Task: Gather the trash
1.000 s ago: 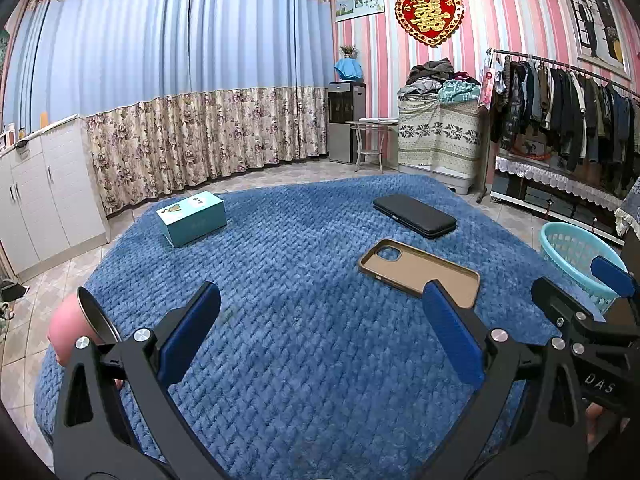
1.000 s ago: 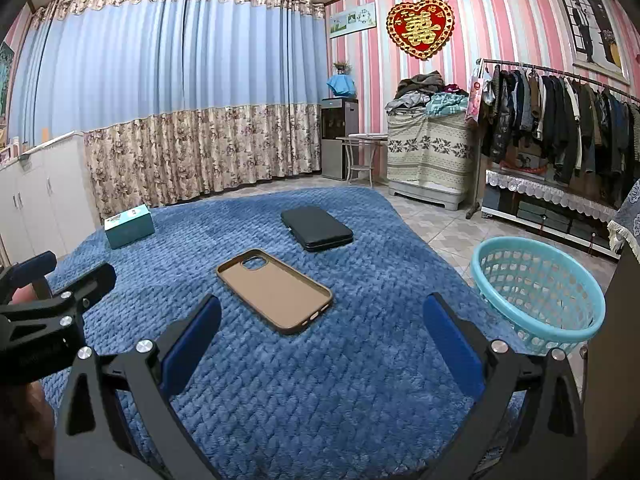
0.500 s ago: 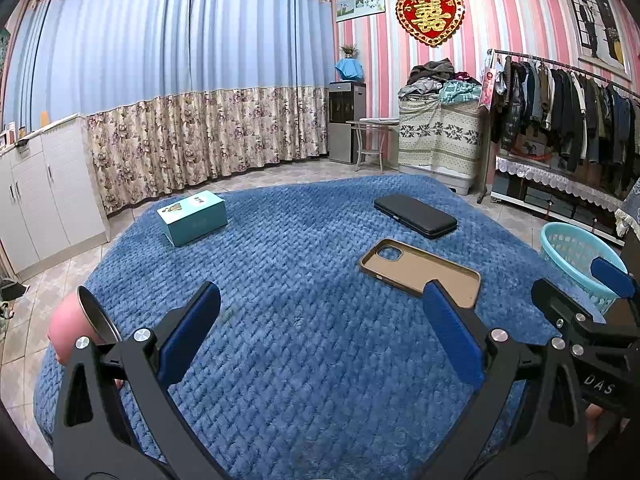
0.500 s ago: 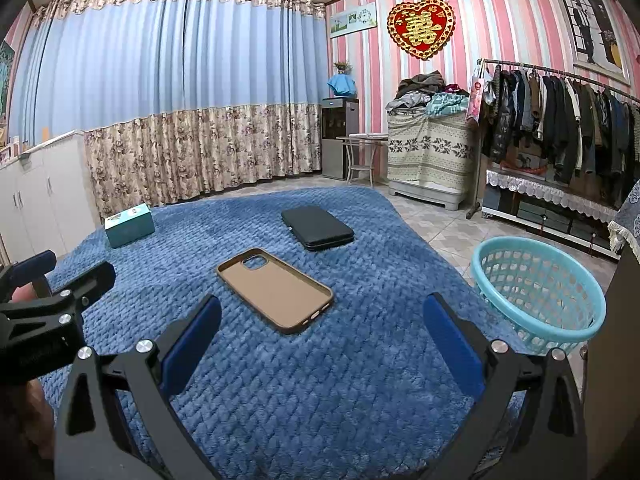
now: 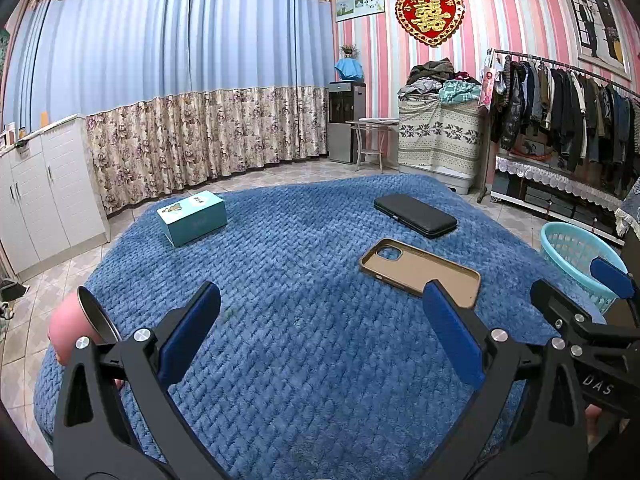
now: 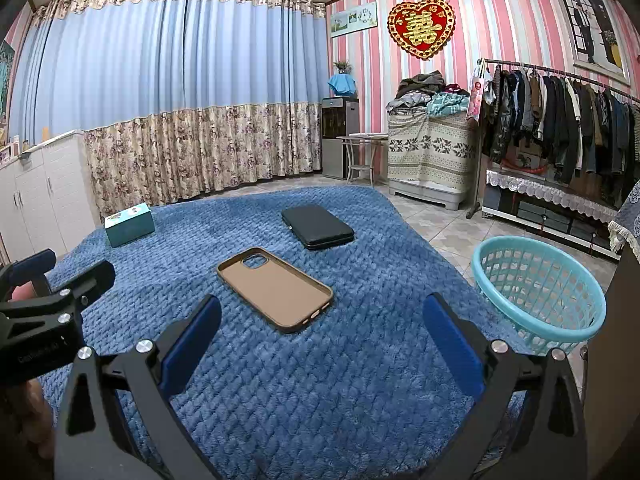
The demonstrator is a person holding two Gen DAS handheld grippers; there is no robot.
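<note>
Jaws of both the left gripper [image 5: 320, 328] and right gripper [image 6: 320, 336] are spread, empty. The tan phone case [image 6: 275, 289] lies diagonally at frame centre, nearer the right gripper; the basket [image 6: 538, 288] waits at right.

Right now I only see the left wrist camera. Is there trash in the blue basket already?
Observer: No. In the right wrist view, what shows inside the basket is empty.
Operator: Is my right gripper holding anything?
Observer: No. The right gripper is open, with nothing between its fingers.
Operator: Is the basket up on the bed?
Observer: No. It stands on the tiled floor, beside the right edge of the blue blanket.
</note>
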